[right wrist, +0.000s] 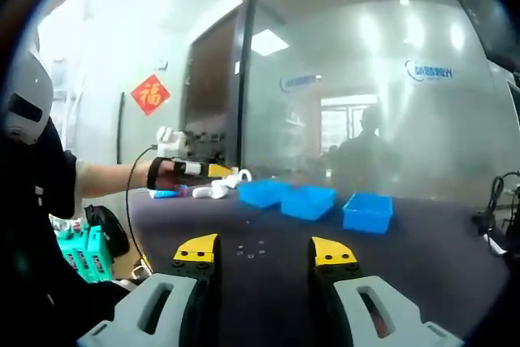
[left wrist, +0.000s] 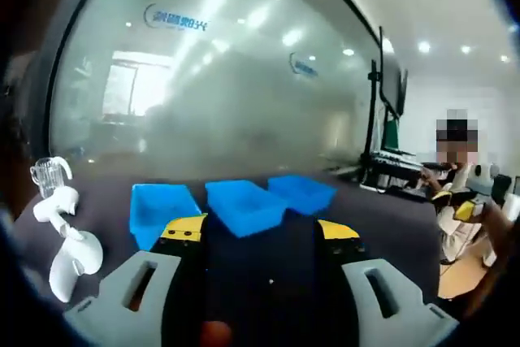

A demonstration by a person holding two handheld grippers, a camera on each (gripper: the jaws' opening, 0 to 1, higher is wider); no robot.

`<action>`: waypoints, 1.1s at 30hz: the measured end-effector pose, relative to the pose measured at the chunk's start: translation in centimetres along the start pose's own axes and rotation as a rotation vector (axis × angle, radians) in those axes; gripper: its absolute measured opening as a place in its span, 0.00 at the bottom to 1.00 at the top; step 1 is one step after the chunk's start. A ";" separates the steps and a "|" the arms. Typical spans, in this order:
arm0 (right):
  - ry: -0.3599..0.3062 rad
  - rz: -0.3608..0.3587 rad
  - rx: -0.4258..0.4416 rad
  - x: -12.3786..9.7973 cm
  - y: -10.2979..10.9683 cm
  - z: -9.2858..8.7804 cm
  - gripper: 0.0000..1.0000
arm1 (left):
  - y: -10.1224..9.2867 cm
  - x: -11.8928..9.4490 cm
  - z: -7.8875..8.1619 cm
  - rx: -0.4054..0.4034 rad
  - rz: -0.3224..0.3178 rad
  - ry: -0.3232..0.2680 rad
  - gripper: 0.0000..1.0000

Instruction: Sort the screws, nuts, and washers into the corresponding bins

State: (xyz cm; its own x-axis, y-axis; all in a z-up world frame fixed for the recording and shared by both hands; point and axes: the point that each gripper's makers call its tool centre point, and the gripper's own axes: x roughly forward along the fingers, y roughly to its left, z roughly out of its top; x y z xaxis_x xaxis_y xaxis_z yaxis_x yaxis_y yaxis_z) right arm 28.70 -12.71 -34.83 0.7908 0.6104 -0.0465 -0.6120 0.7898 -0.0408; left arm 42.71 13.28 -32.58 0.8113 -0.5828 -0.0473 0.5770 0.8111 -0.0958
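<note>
Three blue bins sit in a row on the dark table [right wrist: 422, 258]; in the left gripper view they are the left bin [left wrist: 161, 211], the middle bin [left wrist: 244, 205] and the far bin [left wrist: 302, 192], lying just beyond the left gripper [left wrist: 262, 235], whose yellow-tipped jaws stand apart with nothing between them; a white holder [left wrist: 67, 241] with a clear glass piece [left wrist: 50, 172] on top stands near the table's left edge; a seated person [left wrist: 459, 201] works at a desk well off to the right; a frosted glass wall [left wrist: 244, 79] with a blue logo rises behind the table. In the right gripper view the right gripper [right wrist: 264, 251] hovers over the cloth, its jaws also spread and empty; a scatter of small hardware [right wrist: 249, 249], too small to tell screws from nuts or washers, lies on the cloth between and just ahead of its tips; the same bins line up farther back; another person's hand [right wrist: 166, 170] with a wired device reaches in from the left near the white pieces at the table's far corner; a red paper decoration [right wrist: 150, 93] hangs on the wall.
</note>
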 end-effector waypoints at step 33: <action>0.073 0.041 -0.064 0.4 0.5 -1.2 0.39 | -5.2 -6.4 -4.9 0.152 -0.251 0.179 0.49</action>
State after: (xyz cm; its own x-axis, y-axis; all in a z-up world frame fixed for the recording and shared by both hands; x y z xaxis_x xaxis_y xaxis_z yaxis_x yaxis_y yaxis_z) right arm 28.71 -12.10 -36.05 0.7633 0.6343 -0.1223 -0.6454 0.7571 -0.1012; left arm 34.06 12.58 -36.61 0.6209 -0.7535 -0.2163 0.7747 0.6320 0.0219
